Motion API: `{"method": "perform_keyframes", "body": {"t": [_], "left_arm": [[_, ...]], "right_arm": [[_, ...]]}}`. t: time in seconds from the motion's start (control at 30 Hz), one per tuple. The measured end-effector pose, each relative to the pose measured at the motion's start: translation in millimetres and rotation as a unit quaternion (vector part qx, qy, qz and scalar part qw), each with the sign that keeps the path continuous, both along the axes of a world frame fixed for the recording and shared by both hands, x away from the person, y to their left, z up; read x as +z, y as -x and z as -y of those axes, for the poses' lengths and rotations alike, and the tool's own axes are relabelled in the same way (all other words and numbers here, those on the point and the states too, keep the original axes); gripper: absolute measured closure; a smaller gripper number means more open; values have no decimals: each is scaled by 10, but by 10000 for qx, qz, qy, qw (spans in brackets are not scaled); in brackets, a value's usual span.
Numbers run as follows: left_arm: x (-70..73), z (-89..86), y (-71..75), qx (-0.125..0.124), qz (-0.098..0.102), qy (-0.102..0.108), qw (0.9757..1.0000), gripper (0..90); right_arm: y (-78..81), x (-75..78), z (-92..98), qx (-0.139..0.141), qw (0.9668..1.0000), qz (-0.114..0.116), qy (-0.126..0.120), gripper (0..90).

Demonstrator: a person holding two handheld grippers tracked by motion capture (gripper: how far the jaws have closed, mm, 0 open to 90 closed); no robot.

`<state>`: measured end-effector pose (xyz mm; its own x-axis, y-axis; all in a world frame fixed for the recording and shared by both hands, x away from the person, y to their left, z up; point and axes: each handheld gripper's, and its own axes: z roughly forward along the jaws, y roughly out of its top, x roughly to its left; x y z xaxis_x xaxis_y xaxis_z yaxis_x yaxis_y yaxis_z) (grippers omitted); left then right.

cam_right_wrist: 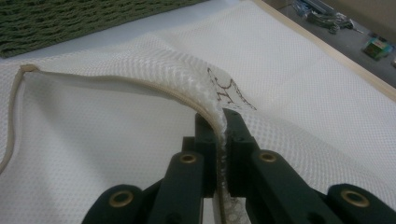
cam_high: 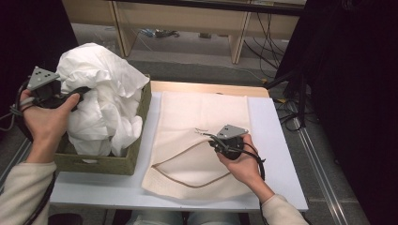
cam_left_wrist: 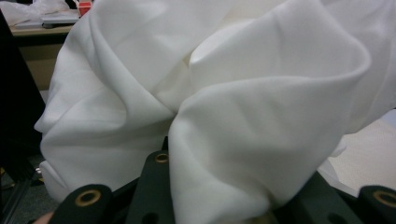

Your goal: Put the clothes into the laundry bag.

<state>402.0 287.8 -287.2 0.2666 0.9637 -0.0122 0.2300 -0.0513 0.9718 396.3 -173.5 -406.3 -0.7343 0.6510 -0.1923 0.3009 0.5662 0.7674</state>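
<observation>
So, both claws busy with laundry.
Left claw [cam_high: 83,92] clamps the white cloth [cam_high: 101,93] above the basket [cam_high: 136,150]; right claw [cam_right_wrist: 223,122] pinches the mesh bag's [cam_high: 202,117] lifted rim on the table [cam_high: 272,154].

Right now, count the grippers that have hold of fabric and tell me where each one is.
2. The left gripper pinches the white cloth above the woven basket. The right gripper clamps the upper edge of the mesh bag, lifting its opening off the table.
</observation>
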Motion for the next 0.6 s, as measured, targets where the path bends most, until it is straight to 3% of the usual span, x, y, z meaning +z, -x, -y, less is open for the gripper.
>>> {"method": "perform_keyframes", "body": {"t": [0.23, 0.37, 0.43, 0.6], "left_arm": [[181, 88, 217, -263, 362, 111, 9989, 711], [310, 126, 371, -328, 527, -102, 9980, 711], [370, 166, 441, -544, 652, -45, 9964, 711], [475, 237, 584, -731, 746, 51, 9945, 711]], "right_arm": [[-7, 1, 5, -21, 10000, -70, -52, 870], [-5, 19, -10, -57, 9999, -117, -102, 873], [-18, 32, -17, -21, 9999, -56, -111, 874], [-25, 44, -34, 2, 9999, -56, -92, 875]]}}
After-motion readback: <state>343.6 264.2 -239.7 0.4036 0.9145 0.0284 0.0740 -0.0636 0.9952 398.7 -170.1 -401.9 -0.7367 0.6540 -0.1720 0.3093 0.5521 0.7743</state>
